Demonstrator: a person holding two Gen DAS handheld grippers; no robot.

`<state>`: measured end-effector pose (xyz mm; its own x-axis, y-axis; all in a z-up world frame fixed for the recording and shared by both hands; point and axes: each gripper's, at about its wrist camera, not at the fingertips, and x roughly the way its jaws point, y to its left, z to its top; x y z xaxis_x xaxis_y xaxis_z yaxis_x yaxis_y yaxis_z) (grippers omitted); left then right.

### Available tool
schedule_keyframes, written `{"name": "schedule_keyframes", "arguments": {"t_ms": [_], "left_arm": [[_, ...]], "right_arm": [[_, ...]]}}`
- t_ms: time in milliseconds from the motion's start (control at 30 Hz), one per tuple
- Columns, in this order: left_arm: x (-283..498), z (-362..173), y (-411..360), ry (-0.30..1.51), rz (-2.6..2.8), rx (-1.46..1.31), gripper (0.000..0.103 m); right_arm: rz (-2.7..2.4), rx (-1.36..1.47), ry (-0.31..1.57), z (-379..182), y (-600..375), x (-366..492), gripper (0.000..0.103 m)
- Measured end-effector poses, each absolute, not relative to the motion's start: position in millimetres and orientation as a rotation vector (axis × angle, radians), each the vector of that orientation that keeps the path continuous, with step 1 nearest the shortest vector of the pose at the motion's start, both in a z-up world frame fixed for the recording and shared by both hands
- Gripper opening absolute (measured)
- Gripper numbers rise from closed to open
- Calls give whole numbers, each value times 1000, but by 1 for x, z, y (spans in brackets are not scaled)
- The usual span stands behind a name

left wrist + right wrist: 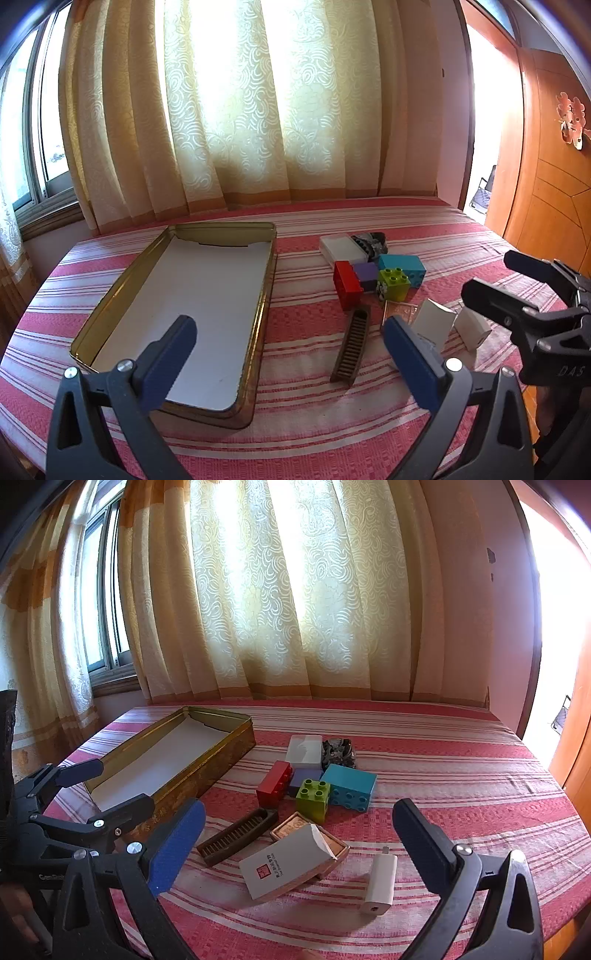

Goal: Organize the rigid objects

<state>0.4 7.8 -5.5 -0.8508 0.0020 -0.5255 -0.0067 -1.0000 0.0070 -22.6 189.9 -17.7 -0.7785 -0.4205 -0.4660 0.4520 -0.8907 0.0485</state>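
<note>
Nearest us, we hold the left gripper (290,354) and the right gripper (299,845) with jaws spread wide and nothing between them. Low in the right view lie a white charger (380,884), a white card box (284,864) tilted on a copper tin (334,843), and a brown comb (236,836). Further up the middle sit red (274,783), green (313,799) and blue (349,786) blocks. The open gold tin (264,306) fills the left view's left-centre.
</note>
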Motion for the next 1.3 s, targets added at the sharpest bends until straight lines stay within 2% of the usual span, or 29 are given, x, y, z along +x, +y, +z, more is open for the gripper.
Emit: {"name": "schedule_keyframes", "arguments": {"t_ms": [1300], "left_arm": [[-12, -21, 22, 1, 2987, -920, 103]], "right_arm": [[-2587, 716, 45, -33, 209, -31, 102]]}}
